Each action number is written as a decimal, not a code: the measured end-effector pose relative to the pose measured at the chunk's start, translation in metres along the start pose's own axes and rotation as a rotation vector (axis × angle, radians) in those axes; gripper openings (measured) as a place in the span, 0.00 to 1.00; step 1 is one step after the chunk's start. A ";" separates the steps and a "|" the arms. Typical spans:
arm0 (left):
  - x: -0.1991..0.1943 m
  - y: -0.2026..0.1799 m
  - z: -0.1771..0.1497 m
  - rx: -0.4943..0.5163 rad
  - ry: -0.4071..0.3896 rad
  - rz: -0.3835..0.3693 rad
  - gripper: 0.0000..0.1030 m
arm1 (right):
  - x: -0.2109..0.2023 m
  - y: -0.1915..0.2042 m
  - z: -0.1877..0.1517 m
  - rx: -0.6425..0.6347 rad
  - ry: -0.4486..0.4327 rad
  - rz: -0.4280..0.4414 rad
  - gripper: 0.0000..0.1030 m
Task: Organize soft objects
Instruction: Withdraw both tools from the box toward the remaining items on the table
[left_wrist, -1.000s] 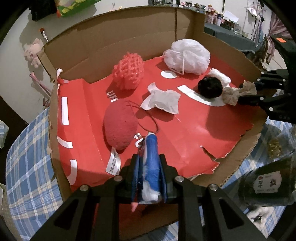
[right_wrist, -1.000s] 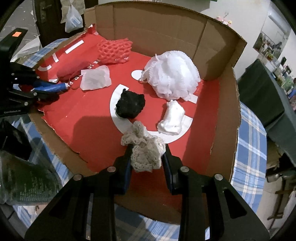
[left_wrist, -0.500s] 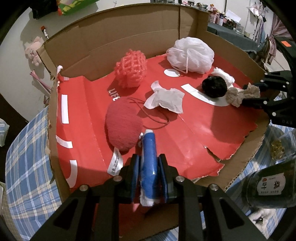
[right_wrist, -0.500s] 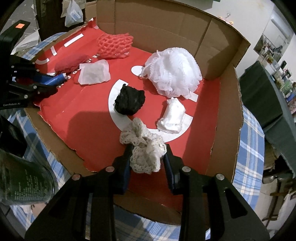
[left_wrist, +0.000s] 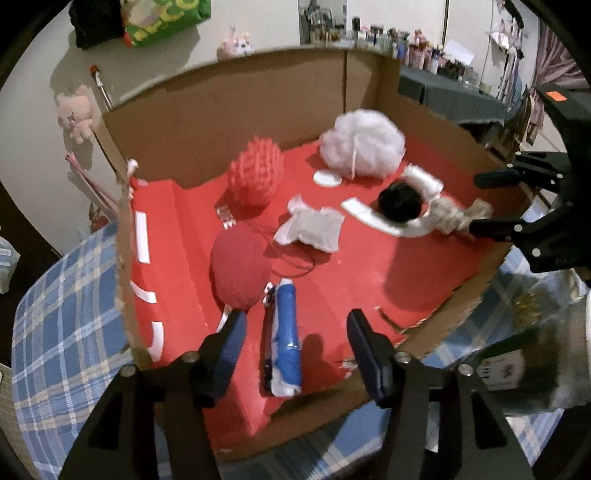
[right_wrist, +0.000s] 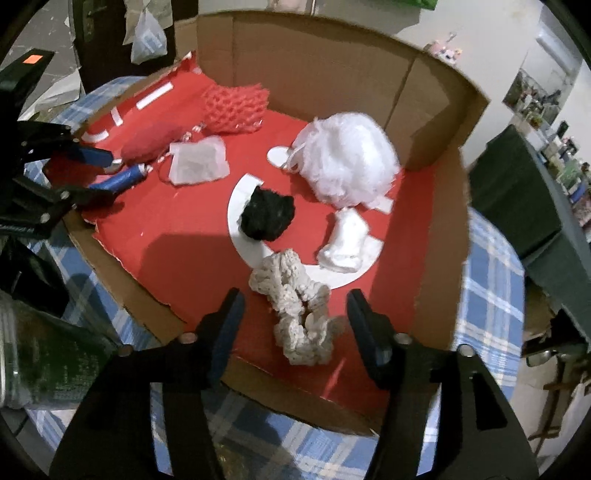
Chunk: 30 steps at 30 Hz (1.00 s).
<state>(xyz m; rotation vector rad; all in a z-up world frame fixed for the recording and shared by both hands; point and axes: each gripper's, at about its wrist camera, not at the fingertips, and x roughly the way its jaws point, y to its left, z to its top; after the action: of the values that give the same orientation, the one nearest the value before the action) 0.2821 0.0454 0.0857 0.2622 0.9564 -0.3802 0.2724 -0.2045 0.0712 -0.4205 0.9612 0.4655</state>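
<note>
My left gripper (left_wrist: 293, 325) is open; a blue and white soft roll (left_wrist: 286, 339) lies free between its jaws on the red floor of the cardboard box (left_wrist: 258, 110), next to a red pouch (left_wrist: 240, 271). My right gripper (right_wrist: 293, 306) is open; a cream crocheted scrunchie (right_wrist: 295, 310) lies free between its jaws on the box floor (right_wrist: 184, 236). A black soft ball (right_wrist: 267, 216), a white piece (right_wrist: 345, 242), a white mesh puff (right_wrist: 347, 162), a coral net sponge (right_wrist: 234, 109) and a white sachet (right_wrist: 197, 166) also lie inside.
The box has tall cardboard walls (right_wrist: 314, 66) at the back and right, and a torn low front edge (right_wrist: 122, 273). It stands on a blue checked tablecloth (left_wrist: 62, 314). A dark green bottle (right_wrist: 40, 354) stands by the front left corner.
Both grippers have opened and let go: the blue roll and the cream scrunchie now lie on the box floor. Both grippers have pulled back a little.
</note>
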 end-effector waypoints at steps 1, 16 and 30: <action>-0.006 -0.002 0.000 -0.004 -0.016 -0.001 0.62 | -0.006 -0.001 0.000 0.007 -0.015 -0.004 0.62; -0.123 -0.052 -0.031 -0.066 -0.341 0.030 0.95 | -0.118 0.016 -0.029 0.087 -0.272 -0.005 0.77; -0.166 -0.094 -0.112 -0.228 -0.501 0.048 1.00 | -0.187 0.076 -0.118 0.136 -0.491 -0.111 0.88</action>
<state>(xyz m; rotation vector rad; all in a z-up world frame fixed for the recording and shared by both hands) 0.0736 0.0364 0.1571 -0.0218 0.4922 -0.2713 0.0592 -0.2408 0.1603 -0.2187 0.4871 0.3750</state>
